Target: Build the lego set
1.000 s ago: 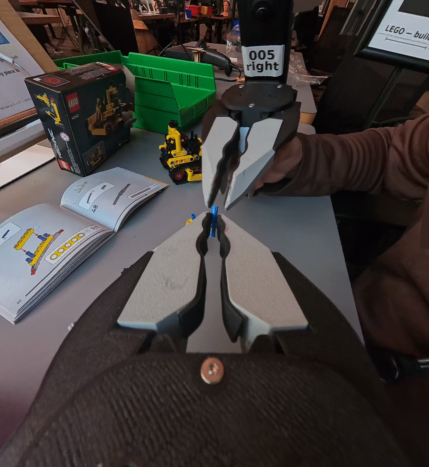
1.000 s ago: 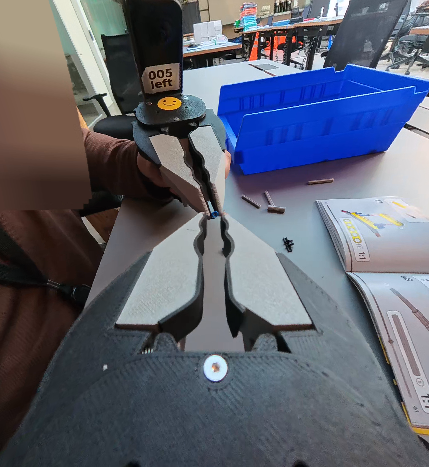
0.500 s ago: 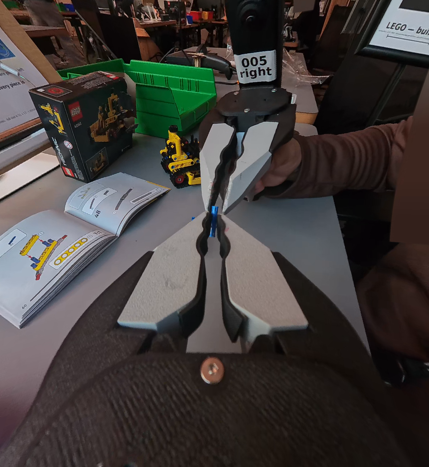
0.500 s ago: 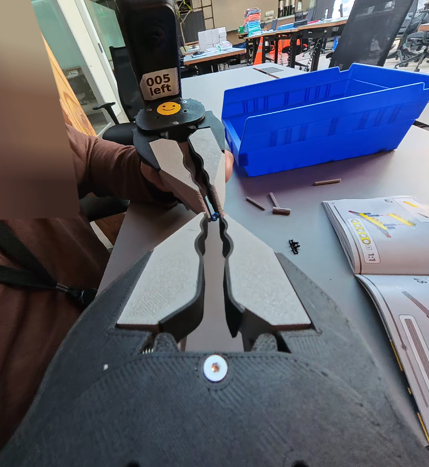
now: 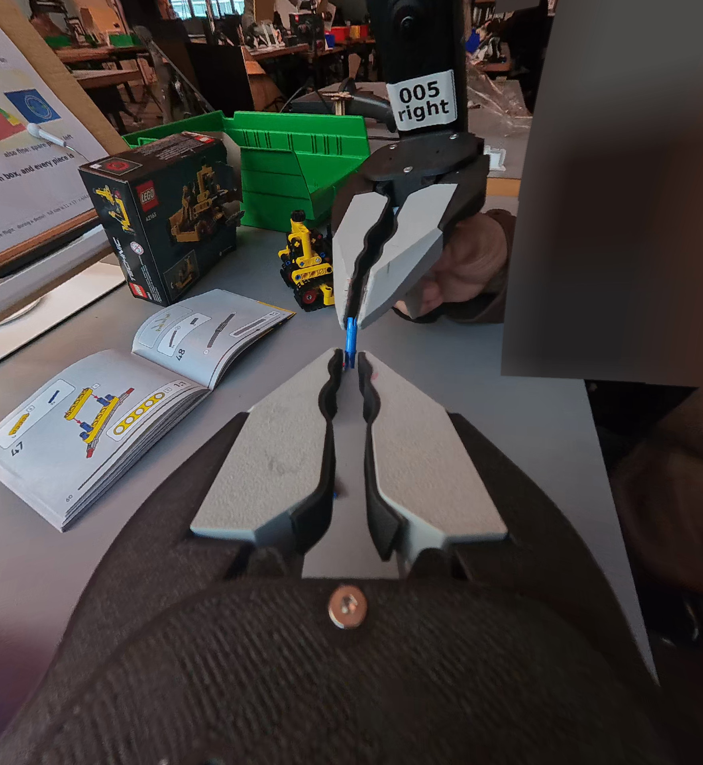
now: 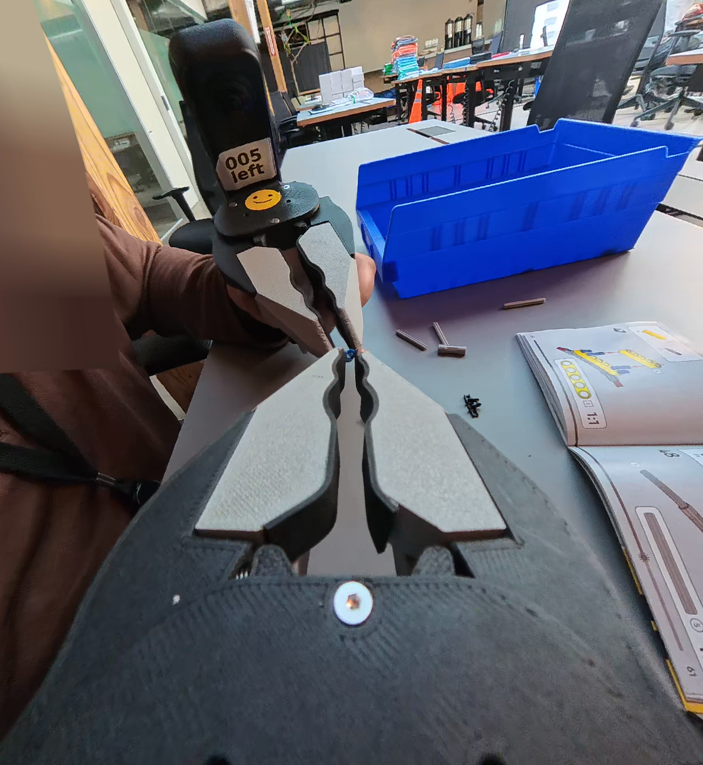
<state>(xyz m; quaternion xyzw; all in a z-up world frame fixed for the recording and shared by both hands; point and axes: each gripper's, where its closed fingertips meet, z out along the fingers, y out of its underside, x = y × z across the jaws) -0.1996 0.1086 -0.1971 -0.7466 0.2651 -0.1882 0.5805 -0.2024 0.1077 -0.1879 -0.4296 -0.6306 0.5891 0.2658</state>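
Blue, a small peg hung above the grey table, pinched at both ends: the left gripper clamped narrow below, the right gripper clamped above at 12 o'clock. At 11 o'clock stood a yellow model, beyond it a green bin. At 9 o'clock lay an open booklet.

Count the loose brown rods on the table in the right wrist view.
3. The left rod lies alone. The middle rod ends at a short, thicker brown piece. The far rod lies in front of the blue bin. More may be hidden from this camera.
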